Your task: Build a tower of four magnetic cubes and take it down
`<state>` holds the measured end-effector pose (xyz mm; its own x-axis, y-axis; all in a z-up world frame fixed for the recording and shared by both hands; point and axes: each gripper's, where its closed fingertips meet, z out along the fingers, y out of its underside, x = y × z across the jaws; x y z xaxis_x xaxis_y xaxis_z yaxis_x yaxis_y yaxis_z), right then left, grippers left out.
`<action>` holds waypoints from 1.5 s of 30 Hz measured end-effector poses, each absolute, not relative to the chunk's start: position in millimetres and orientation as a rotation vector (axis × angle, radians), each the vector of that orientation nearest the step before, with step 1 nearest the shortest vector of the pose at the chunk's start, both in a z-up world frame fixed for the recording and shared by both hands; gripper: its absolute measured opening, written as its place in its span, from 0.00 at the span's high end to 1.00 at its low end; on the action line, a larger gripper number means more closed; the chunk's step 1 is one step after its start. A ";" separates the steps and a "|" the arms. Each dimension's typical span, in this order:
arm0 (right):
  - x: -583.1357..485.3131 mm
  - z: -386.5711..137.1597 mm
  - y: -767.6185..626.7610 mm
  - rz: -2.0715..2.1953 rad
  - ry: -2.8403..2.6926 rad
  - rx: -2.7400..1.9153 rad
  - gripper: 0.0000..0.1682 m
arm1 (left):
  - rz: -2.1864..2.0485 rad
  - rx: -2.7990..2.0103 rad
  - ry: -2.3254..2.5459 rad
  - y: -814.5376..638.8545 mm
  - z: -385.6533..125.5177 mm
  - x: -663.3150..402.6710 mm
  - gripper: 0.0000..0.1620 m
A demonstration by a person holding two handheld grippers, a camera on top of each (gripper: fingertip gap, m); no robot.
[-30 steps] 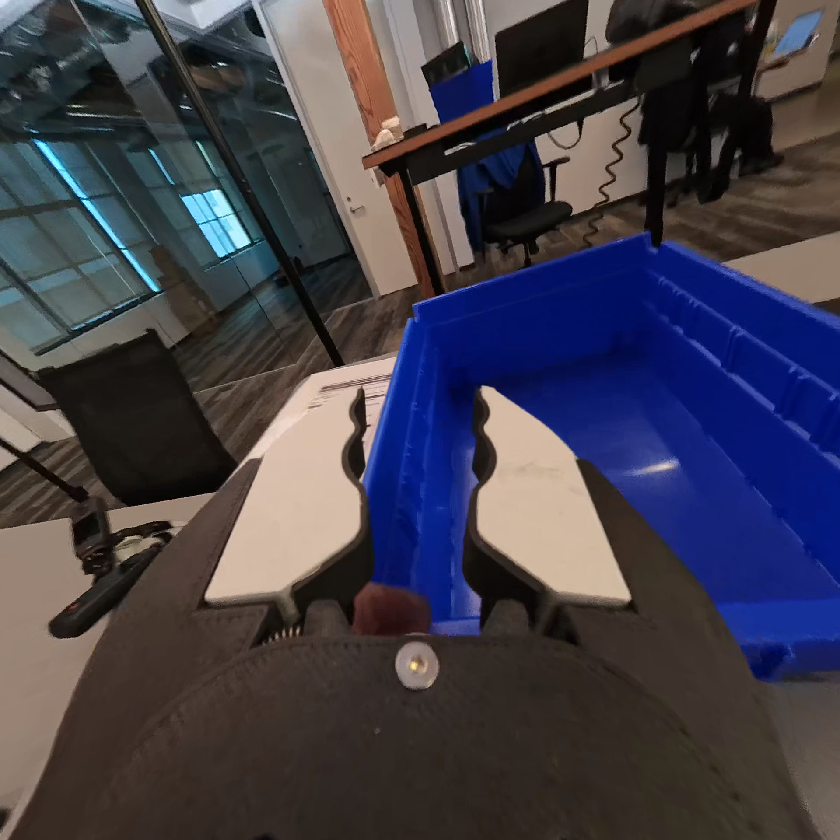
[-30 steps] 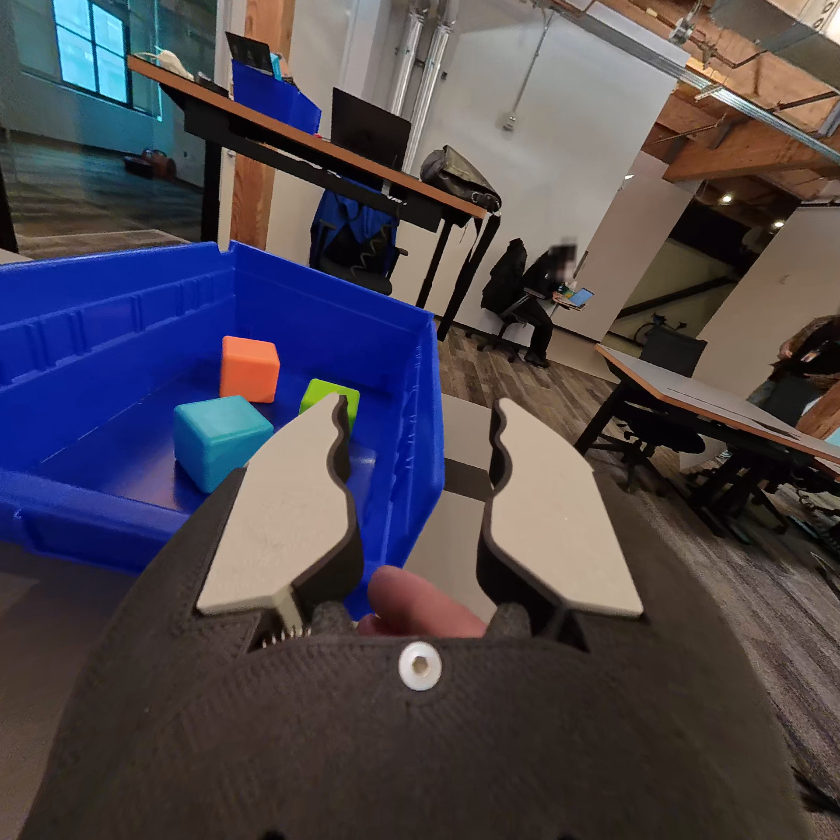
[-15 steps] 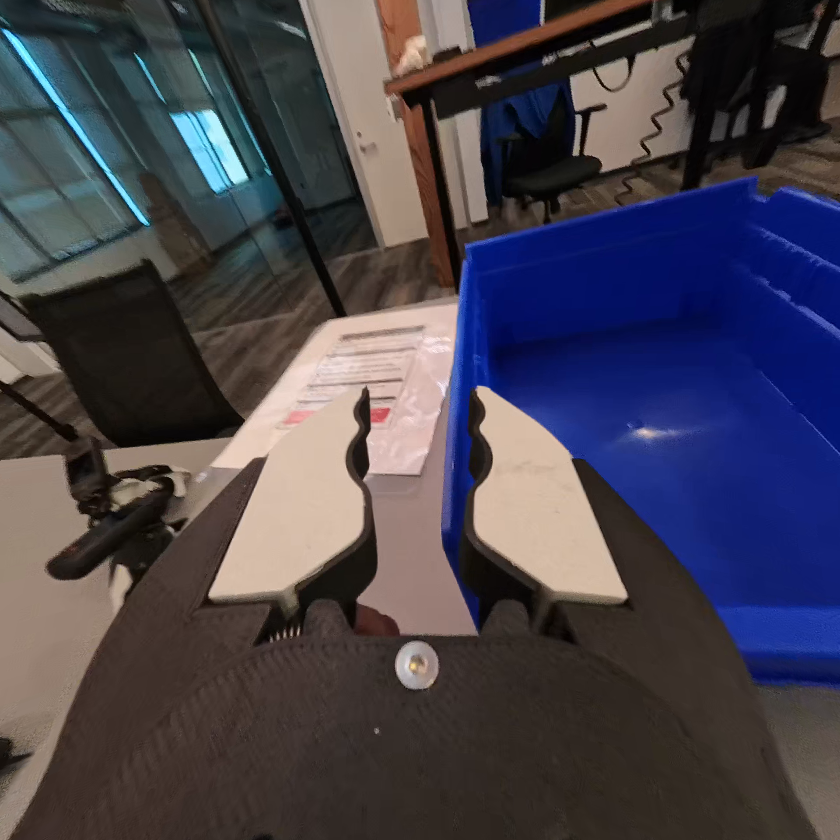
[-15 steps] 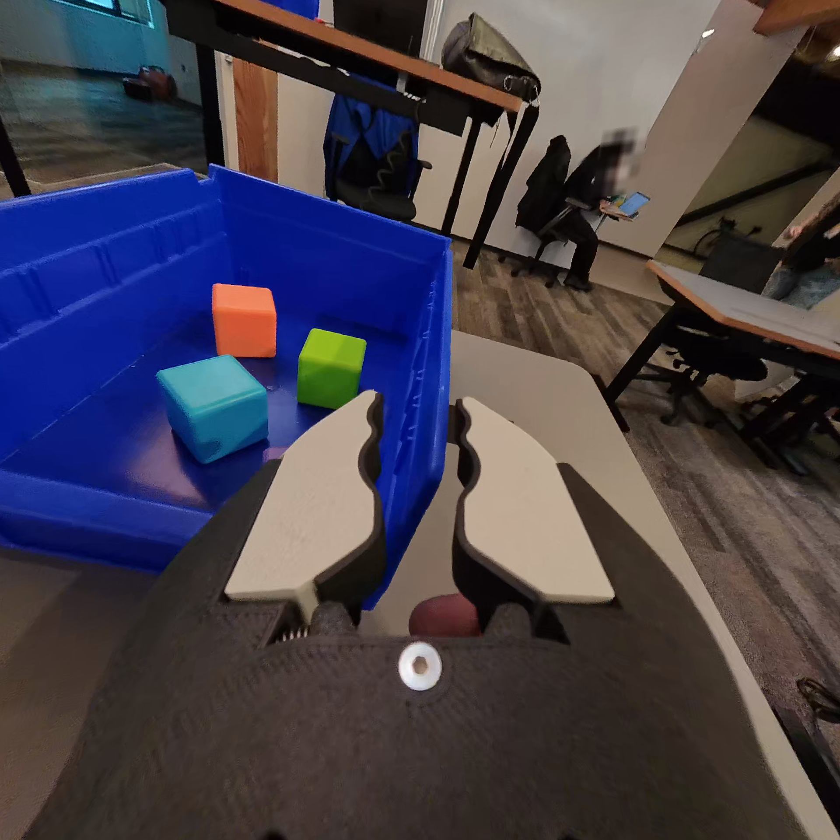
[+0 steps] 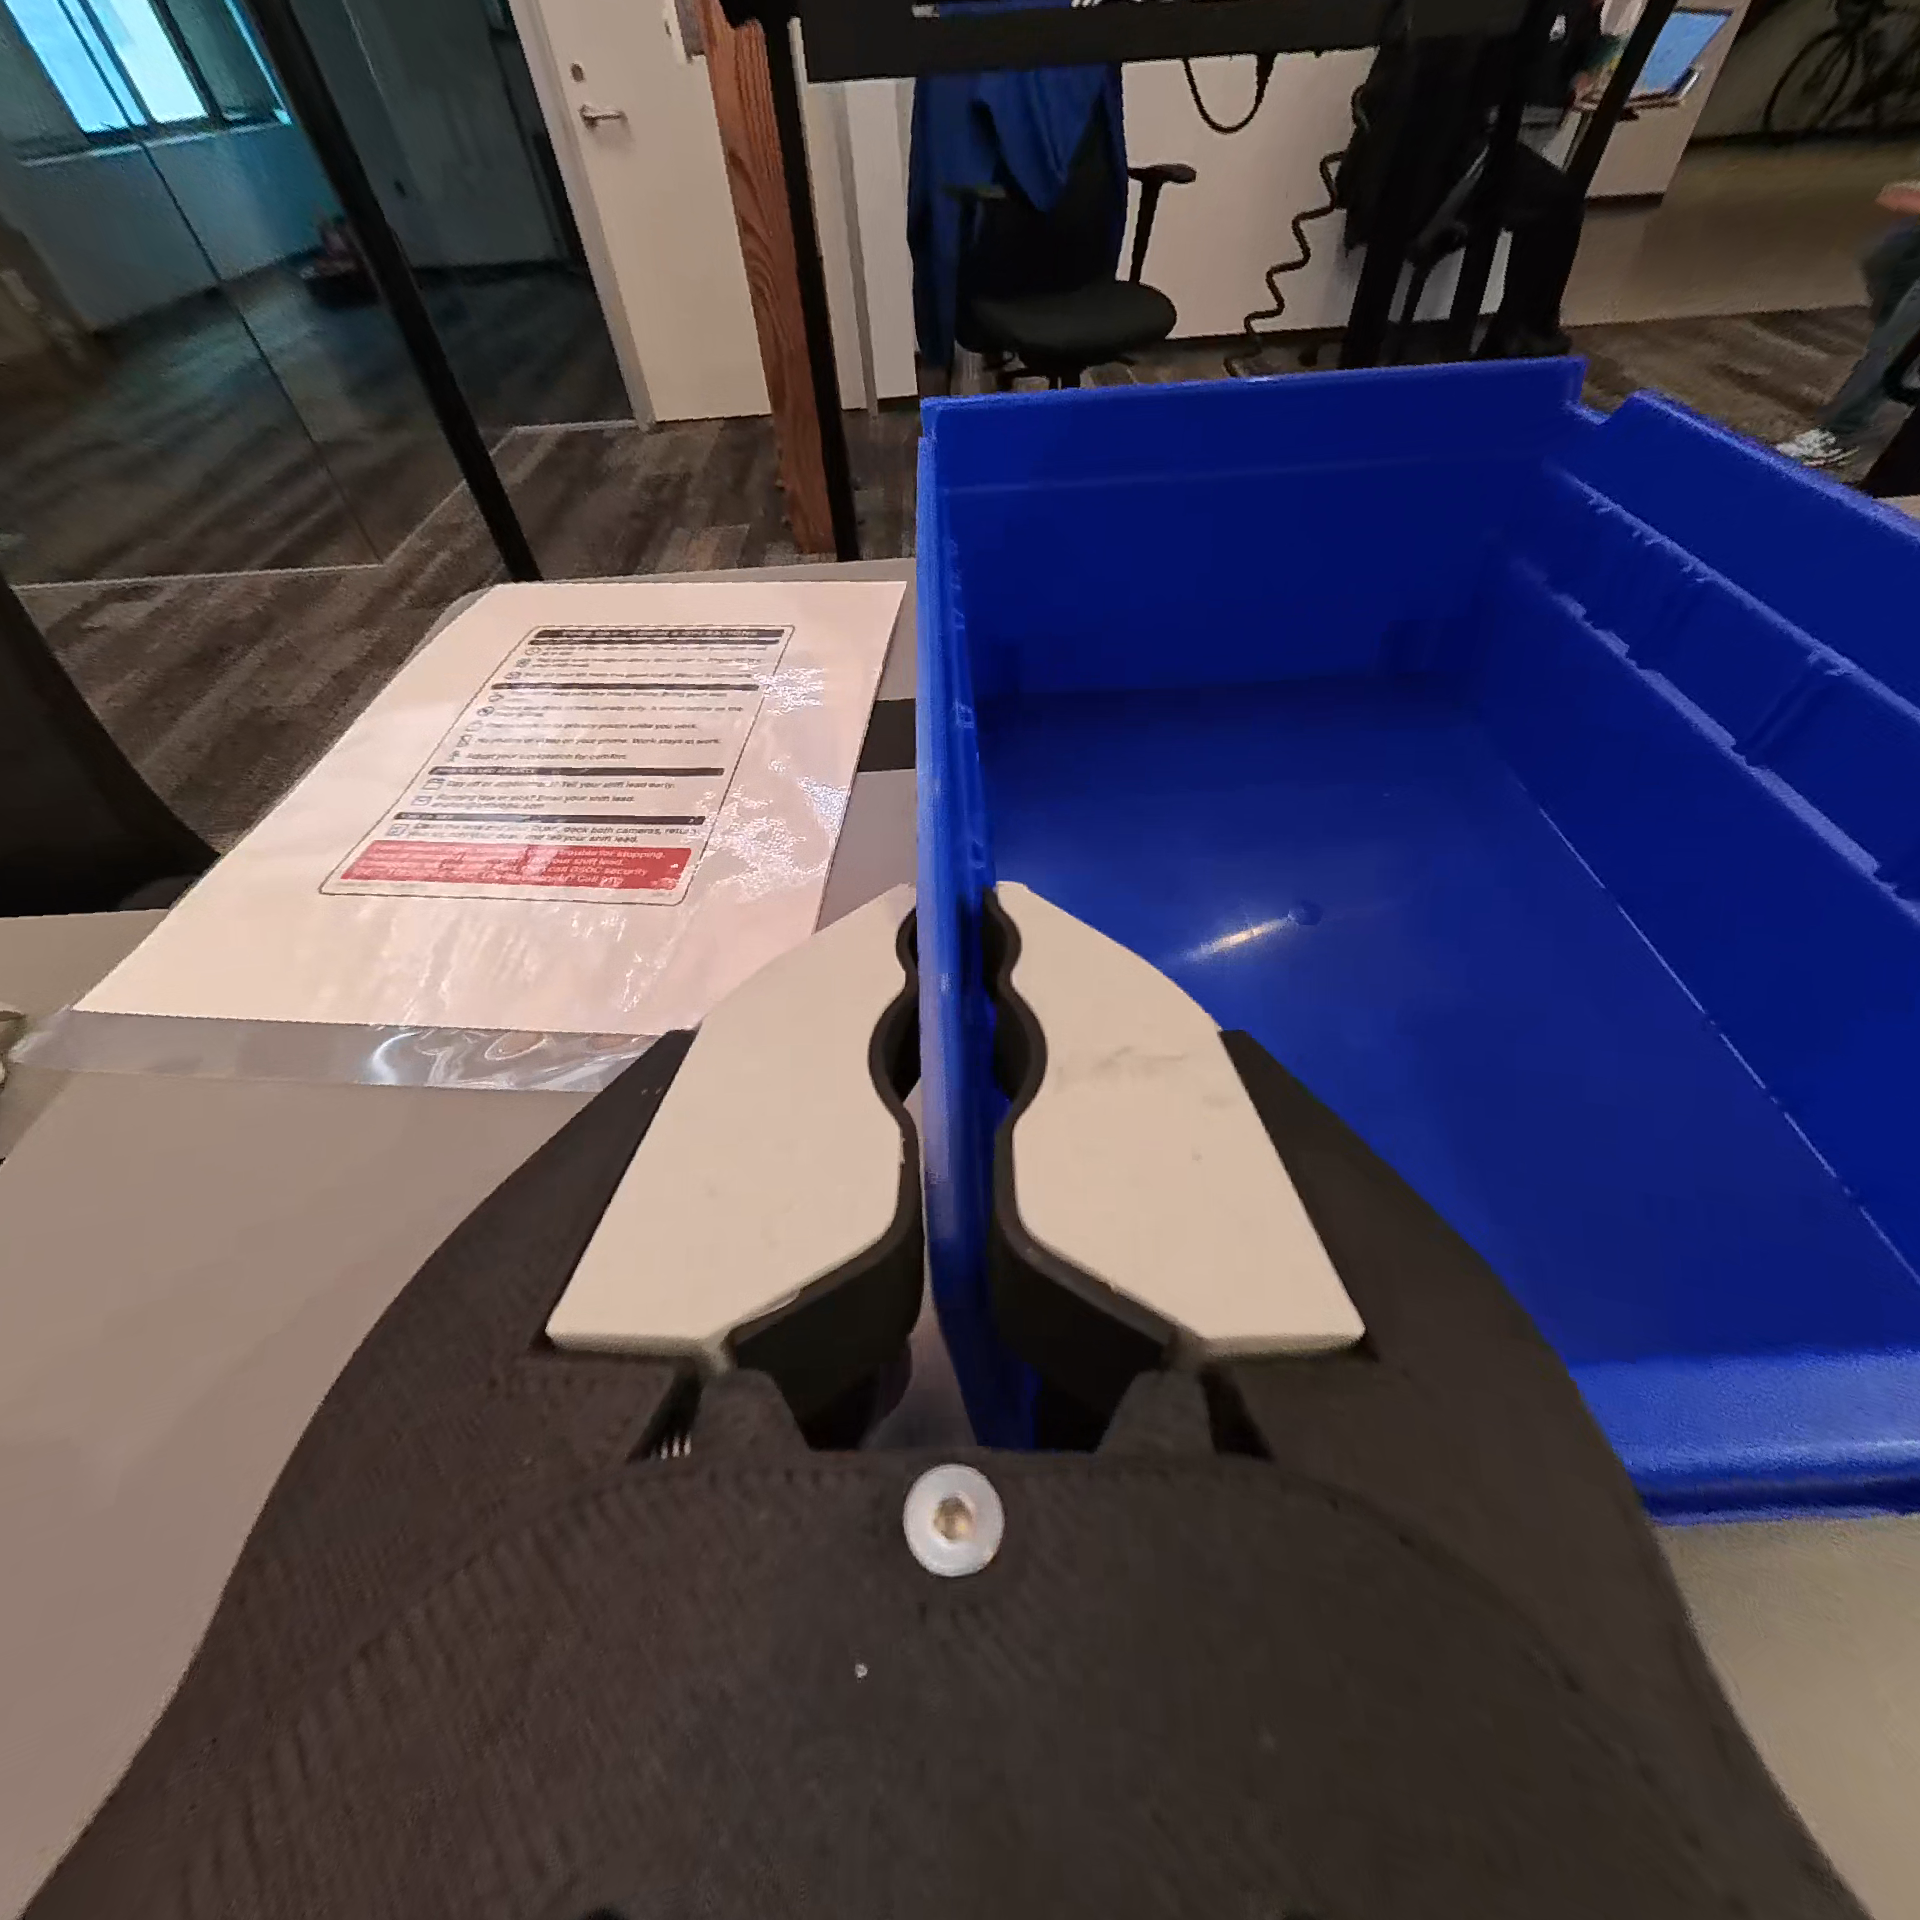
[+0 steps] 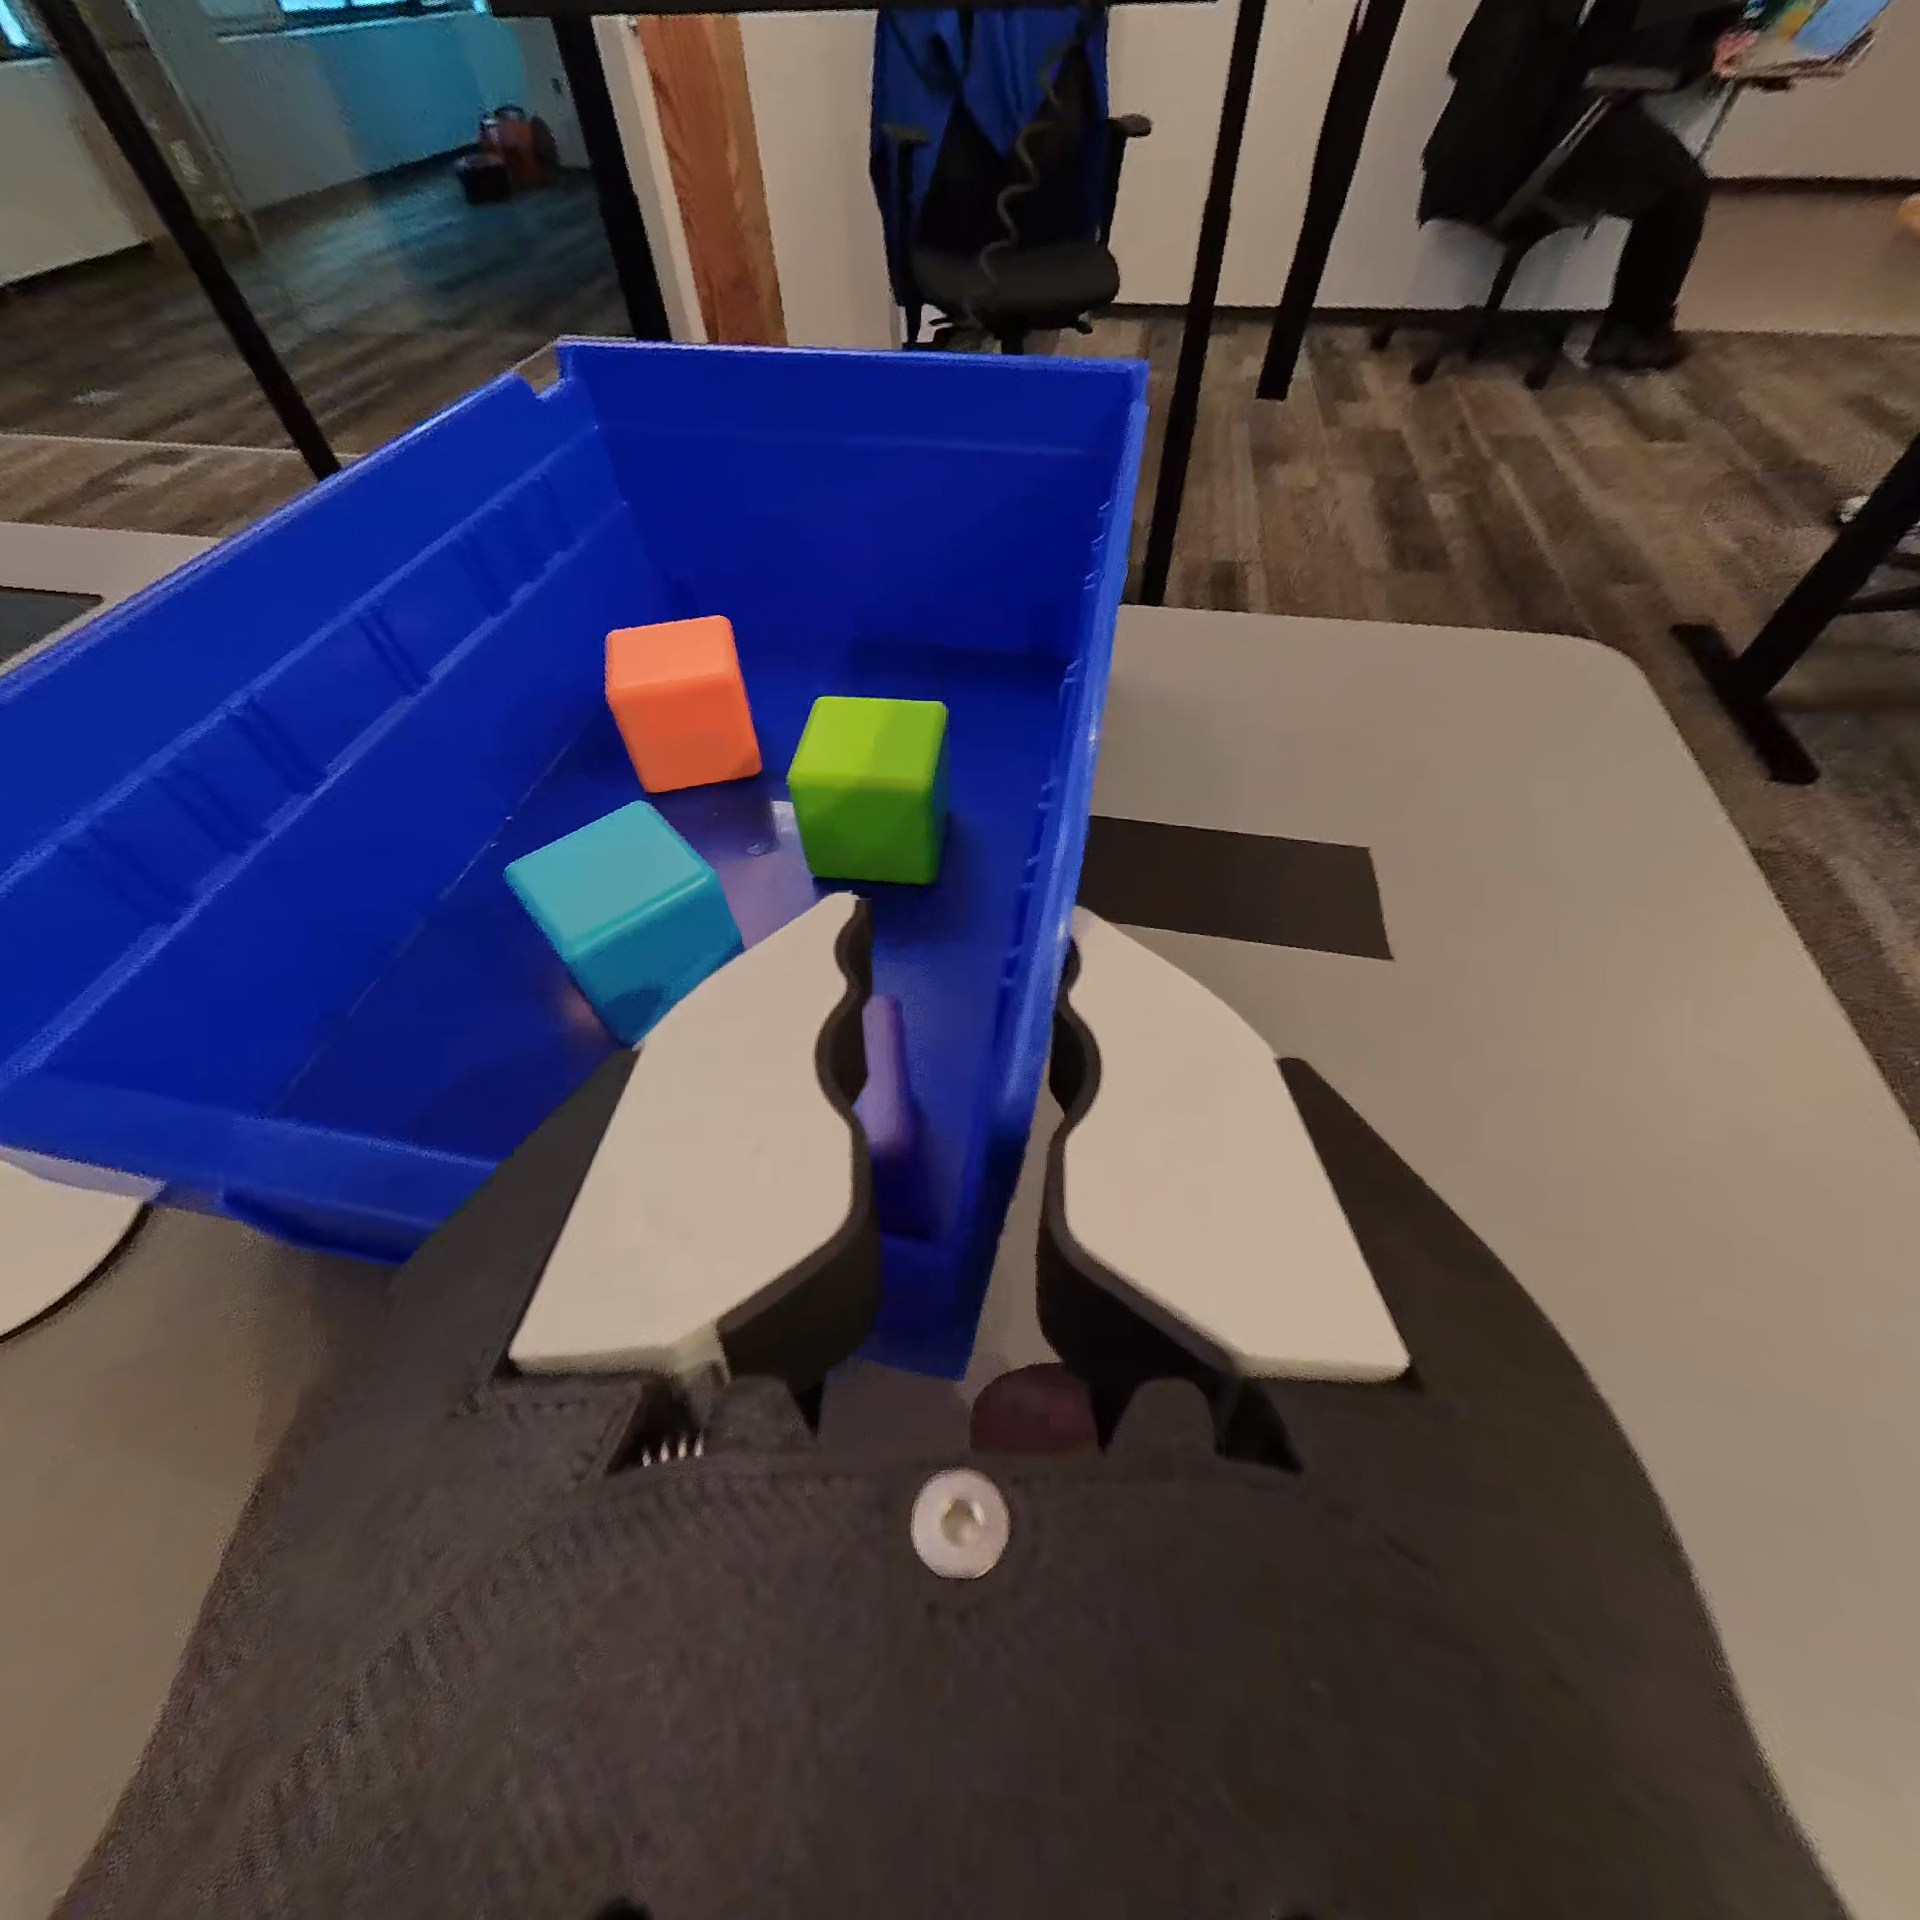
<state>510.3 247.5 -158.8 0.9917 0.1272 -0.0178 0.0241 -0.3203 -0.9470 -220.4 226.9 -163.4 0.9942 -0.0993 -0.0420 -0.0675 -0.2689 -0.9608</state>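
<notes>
**A:** Blue plastic bin (image 6: pixel 312 831) on the grey counter (image 6: pixel 1455 790), and we've got one hand-held gripper on each side wall. No tower yet, so we'd call this steadying or shifting the bin before any stacking.

**B:** Yep. Left hand-held gripper (image 5: pixel 953 914) looks clenched on the bin's left wall. Right hand-held gripper (image 6: pixel 961 925) straddles the right wall, wider apart; can't tell if it's actually pinching.

**A:** The cubes?

**B:** All loose on the bin floor: orange cube (image 6: pixel 681 701), green cube (image 6: pixel 868 790), teal cube (image 6: pixel 623 914), plus a purple cube (image 6: pixel 888 1112) half hidden behind our right finger. Next we'd let go of a wall and reach in for one.
</notes>
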 end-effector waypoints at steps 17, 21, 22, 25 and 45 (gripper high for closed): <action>524.5 -160.9 250.9 -0.004 -0.103 -1.950 0.98 | -0.053 -1.827 0.093 230.0 -160.9 -218.9 0.98; 527.8 -161.3 247.0 -0.005 -0.109 -1.957 0.98 | -0.070 -1.814 0.079 227.9 -158.7 -218.5 0.98; 528.7 -161.3 245.1 -0.005 -0.112 -1.957 0.98 | -0.080 -1.802 0.075 227.1 -156.3 -218.2 0.98; 531.6 -161.4 237.7 0.002 -0.111 -1.958 0.98 | -0.096 -1.776 0.065 222.4 -149.0 -218.2 0.99; 543.8 -160.9 138.9 0.017 -0.128 -1.976 0.98 | -0.084 -1.721 0.007 155.3 -121.8 -246.3 0.98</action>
